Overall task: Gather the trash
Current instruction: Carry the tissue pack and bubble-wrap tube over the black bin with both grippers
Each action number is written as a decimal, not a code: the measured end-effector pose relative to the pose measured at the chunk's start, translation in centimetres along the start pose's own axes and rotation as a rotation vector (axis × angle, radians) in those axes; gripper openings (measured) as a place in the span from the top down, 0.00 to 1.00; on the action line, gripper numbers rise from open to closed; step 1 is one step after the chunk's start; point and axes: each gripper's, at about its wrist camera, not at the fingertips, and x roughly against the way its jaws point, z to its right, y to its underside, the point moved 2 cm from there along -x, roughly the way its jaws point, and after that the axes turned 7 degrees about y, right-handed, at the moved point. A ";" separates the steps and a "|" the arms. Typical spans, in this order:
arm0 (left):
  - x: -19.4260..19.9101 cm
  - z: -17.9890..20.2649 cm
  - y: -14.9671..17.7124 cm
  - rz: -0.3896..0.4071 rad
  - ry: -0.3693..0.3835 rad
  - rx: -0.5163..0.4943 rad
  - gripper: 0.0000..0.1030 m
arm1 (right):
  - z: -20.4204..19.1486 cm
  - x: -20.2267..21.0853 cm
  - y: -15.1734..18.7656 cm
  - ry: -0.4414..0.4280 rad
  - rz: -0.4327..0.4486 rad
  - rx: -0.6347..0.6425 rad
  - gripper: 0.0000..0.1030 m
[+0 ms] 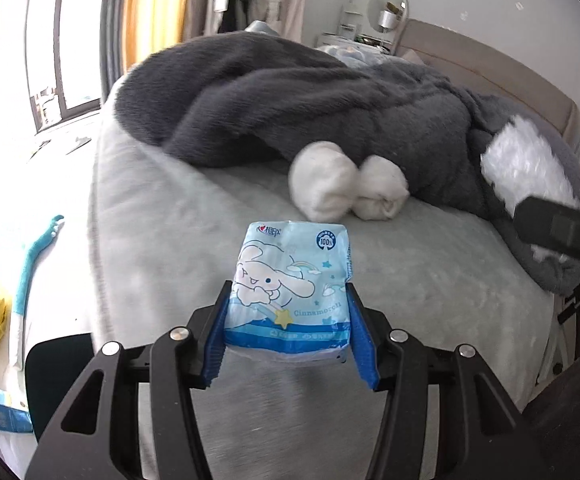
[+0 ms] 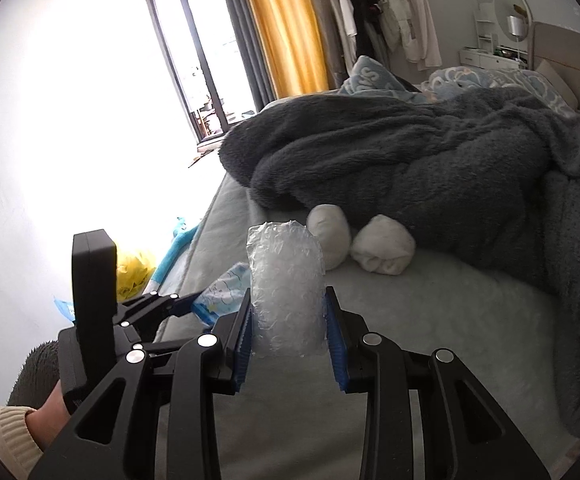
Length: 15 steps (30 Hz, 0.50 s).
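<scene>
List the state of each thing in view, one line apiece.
Tissue pack: held in the left tongs, lifted off the bed.
Bubble wrap: rolled, upright, clamped in the right tongs.
Socks: two rolled bundles, lying on the bed.
Blanket: rumpled in a heap.

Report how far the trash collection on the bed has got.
Done: no bin in view, so nothing visibly binned. In hand: left gripper clamps the blue tissue pack; right gripper clamps the bubble wrap roll. Left: binning both; two white sock rolls remain.
</scene>
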 end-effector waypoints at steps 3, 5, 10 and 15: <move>1.0 -1.4 -0.5 0.020 -0.023 0.020 0.46 | -1.5 -0.3 -0.4 -0.015 0.001 0.005 0.68; 2.0 -2.6 -0.3 0.032 -0.035 0.031 0.46 | -2.4 -0.5 -0.8 -0.031 0.008 0.007 0.68; 3.5 -5.3 0.1 0.037 -0.086 0.047 0.46 | -5.2 -1.8 -1.3 -0.055 -0.003 0.061 0.68; 5.4 -8.2 0.7 0.038 -0.140 0.071 0.46 | -7.4 -2.6 -1.9 -0.095 -0.003 0.070 0.68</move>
